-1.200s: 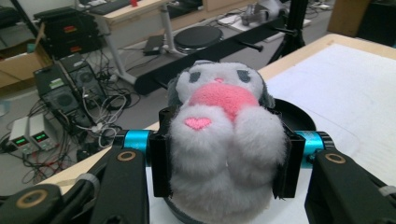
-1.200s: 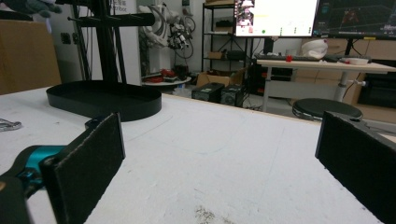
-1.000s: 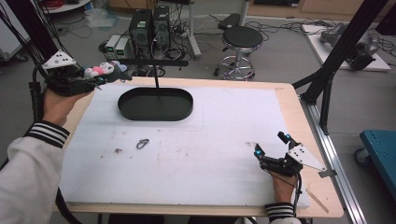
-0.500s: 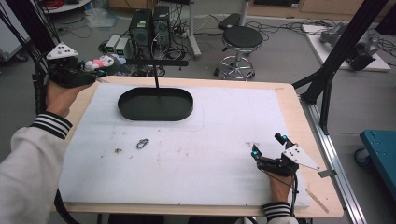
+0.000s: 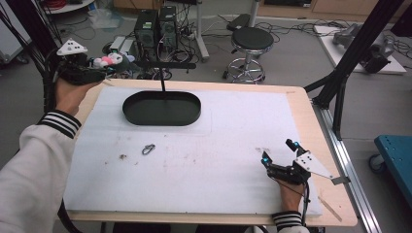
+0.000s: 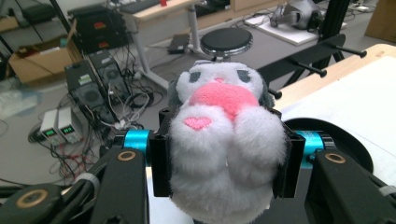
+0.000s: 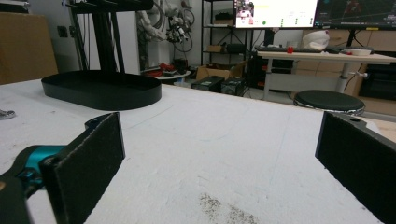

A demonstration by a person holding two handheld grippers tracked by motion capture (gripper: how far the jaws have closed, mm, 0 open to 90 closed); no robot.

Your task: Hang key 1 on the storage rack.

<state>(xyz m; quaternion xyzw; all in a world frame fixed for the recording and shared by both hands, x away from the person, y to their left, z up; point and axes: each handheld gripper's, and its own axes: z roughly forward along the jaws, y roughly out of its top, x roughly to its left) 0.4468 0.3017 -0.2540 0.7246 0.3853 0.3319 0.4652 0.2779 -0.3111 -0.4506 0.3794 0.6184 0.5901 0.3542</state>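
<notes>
The left gripper view shows what the high view barely resolves: the left gripper pinches a white and grey plush toy between its 2 pads, which press into the fur on both sides. The toy has a pink belly patch and a small pink heart, and its head with 2 grey eye marks points away from the camera, so its long axis runs along the jaws. In the high view the plush toy is a small pink and white lump at the tip of the left gripper, held in the air beyond the far left corner of the table, over the floor.

The right gripper view looks low across the white foam mat and shows the right gripper spread wide with nothing between its 2 pads, and some dark crumbs just ahead of it. The high view places that right gripper near the mat's near right corner, resting low.

The black oval tray sits at the far left part of the mat, its long axis running left to right, just beside the toy's position. A small metal carabiner lies on the mat nearer the person, well apart from both grippers. Most of the mat between tray and right gripper is bare.
</notes>
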